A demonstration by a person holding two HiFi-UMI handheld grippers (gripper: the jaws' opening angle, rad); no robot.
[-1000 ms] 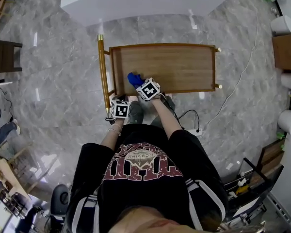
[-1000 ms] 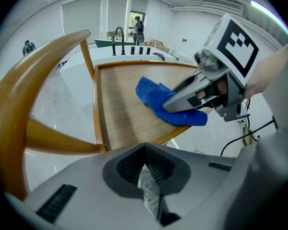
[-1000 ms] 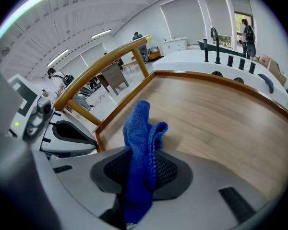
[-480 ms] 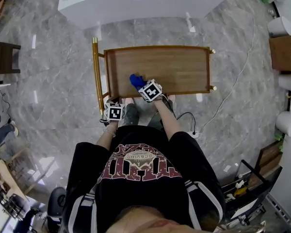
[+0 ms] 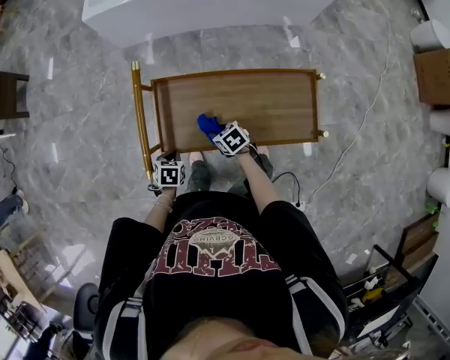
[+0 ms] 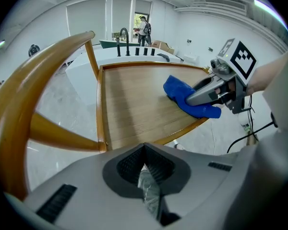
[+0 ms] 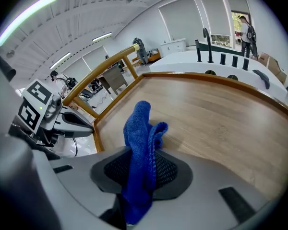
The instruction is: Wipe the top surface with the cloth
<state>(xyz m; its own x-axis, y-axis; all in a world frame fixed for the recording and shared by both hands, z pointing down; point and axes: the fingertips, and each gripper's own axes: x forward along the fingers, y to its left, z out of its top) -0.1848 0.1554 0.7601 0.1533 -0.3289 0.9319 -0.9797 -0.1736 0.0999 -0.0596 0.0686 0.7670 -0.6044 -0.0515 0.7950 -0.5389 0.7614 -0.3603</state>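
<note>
While the 2 fingers of the right gripper (image 7: pixel 143 164) are clamped on a blue cloth (image 7: pixel 138 128), the cloth's loose end stands up in a fold in front of them, over the wooden surface (image 7: pixel 221 114) of a cart (image 5: pixel 315 107). Seen from the head view, the cloth sits at about 8 o'clock from the middle of the surface, close to the near rim (image 5: pixel 285 142). The gripper reaches in over that rim from 5 o'clock. In the left gripper view the bunched cloth lies on the wood under the right gripper's fingers, just inside the rim.

At 7 o'clock from the cloth, the left gripper (image 6: pixel 144 153) is off the surface, outside the cart's near left corner and above the grey marble floor (image 5: pixel 82 126). Its 2 fingers are together at the tips with nothing gripped, and only a sliver of floor shows through the gap behind them. It points across the surface toward the cloth, and the cart's curved wooden handle (image 6: pixel 43 66) rises close on its left.

The handle runs along the 9 o'clock side of the cart. Beyond the cart at 12 o'clock stands a white sink unit (image 5: pixel 135 6), apart from it. A cable (image 5: pixel 360 135) trails over the floor at the cart's 4 o'clock side.
</note>
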